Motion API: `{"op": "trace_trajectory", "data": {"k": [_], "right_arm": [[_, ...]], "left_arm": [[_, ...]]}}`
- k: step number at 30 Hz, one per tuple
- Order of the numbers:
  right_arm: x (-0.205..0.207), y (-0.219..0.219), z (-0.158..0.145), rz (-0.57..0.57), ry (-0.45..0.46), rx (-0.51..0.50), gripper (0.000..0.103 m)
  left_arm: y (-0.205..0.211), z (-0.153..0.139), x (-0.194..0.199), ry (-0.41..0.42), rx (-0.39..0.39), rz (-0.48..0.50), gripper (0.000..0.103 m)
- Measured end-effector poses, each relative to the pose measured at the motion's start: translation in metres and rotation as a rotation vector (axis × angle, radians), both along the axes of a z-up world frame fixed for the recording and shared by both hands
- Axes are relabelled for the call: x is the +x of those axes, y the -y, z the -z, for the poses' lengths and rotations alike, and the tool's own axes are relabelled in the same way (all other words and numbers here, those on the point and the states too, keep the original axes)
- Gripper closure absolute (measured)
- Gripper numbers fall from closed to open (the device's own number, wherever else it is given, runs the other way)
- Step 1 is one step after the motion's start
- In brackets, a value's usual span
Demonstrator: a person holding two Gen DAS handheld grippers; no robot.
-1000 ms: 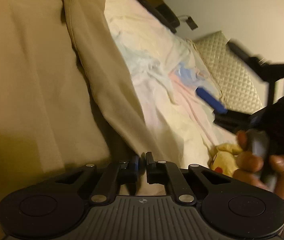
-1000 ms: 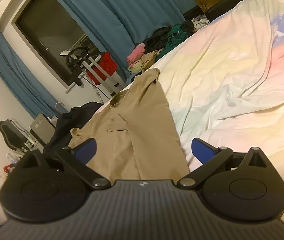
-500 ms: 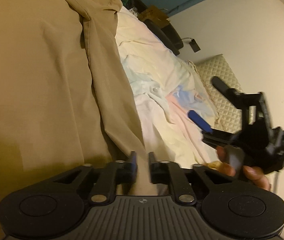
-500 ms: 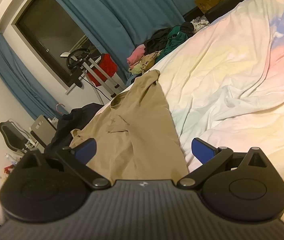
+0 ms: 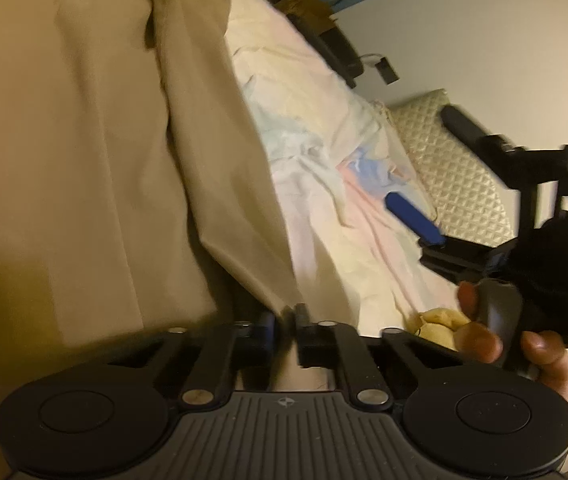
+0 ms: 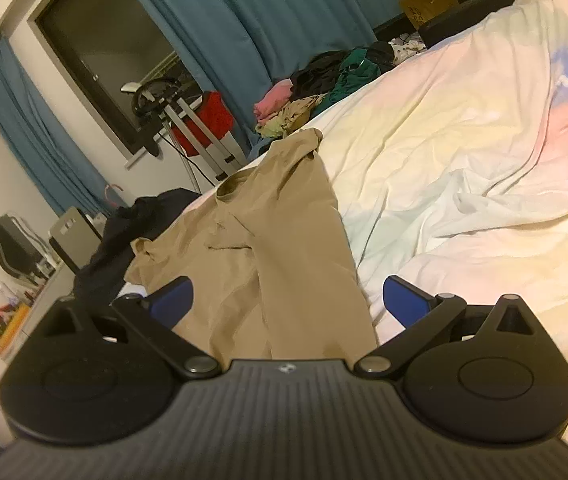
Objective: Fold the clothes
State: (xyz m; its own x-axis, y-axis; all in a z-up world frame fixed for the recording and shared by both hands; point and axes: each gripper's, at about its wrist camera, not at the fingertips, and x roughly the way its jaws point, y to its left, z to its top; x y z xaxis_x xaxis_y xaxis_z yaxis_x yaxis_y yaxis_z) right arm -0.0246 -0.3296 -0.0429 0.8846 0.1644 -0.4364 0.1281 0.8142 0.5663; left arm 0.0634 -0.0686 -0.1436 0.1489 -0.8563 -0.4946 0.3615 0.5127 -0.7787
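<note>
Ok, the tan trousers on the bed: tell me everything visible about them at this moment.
The tan trousers are plain khaki woven cloth, lightly creased, lying spread lengthwise on the pastel bedsheet. The waistband with its opening lies at the far end, toward the clothes pile; a pocket slit shows mid-way. One leg overlaps the other. The left gripper is shut on the near hem edge. The right gripper is open above the near end, not touching.

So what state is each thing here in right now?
Left tool: shut on the tan garment's edge.
Right tool: open, holding nothing, above the garment.
Tan garment: spread on the bed, creased, not yet folded.
Bedsheet: rumpled.
Curtains: partly drawn.
</note>
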Motion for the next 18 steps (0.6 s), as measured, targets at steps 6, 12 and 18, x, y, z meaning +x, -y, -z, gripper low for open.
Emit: {"op": "trace_trajectory", "data": {"k": [6,12,18], "right_arm": [[0.000,0.001,0.002,0.006,-0.011,-0.010,0.000],[-0.001,0.003,0.003,0.001,-0.008,0.002,0.000],[0.002,0.003,0.004,-0.008,-0.016,0.003,0.000]], "left_arm": [[-0.020,-0.034,-0.013,0.026,-0.050,-0.025,0.101],[-0.049,-0.051,-0.021,0.006,0.002,-0.071,0.101],[-0.044,-0.015,-0.009,-0.032,0.277,-0.124,0.101]]}}
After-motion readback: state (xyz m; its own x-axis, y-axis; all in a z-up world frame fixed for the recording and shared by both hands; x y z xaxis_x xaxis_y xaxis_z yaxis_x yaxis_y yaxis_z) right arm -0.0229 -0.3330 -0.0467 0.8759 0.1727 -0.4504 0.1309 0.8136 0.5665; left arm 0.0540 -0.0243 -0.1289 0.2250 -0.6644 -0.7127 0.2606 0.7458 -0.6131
